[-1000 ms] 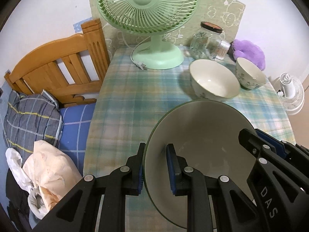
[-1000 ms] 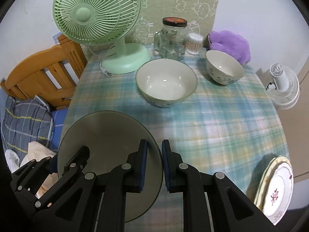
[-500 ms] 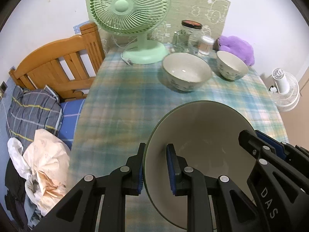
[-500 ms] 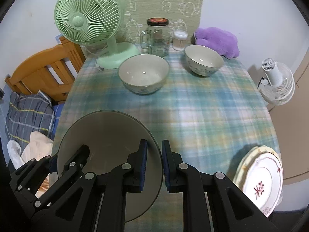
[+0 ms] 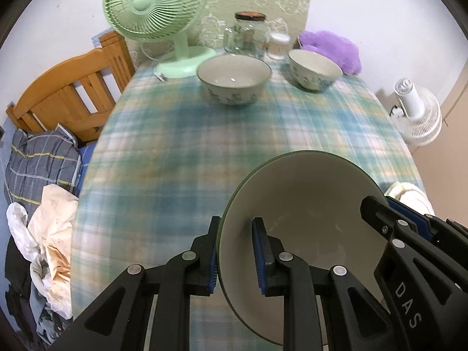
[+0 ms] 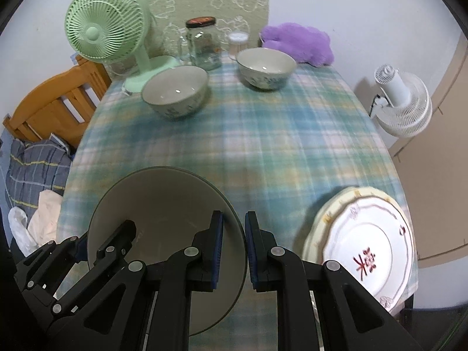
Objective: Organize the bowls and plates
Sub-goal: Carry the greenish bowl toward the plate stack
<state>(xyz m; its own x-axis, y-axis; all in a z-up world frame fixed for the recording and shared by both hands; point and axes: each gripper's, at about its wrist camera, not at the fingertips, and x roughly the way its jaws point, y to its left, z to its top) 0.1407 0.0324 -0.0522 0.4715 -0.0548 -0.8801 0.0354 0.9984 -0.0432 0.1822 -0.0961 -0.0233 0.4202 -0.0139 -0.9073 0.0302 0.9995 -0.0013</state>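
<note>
I'm gripping the big grey-green plate from both sides: my left gripper is clamped on its left rim, my right gripper is pinching its right rim, and it's hanging above the near part of the plaid tablecloth. Just right of it, stacked patterned plates are sitting at the table's near corner. Farther back, two floral bowls are standing apart, with the green fan and glass jar behind them
</note>
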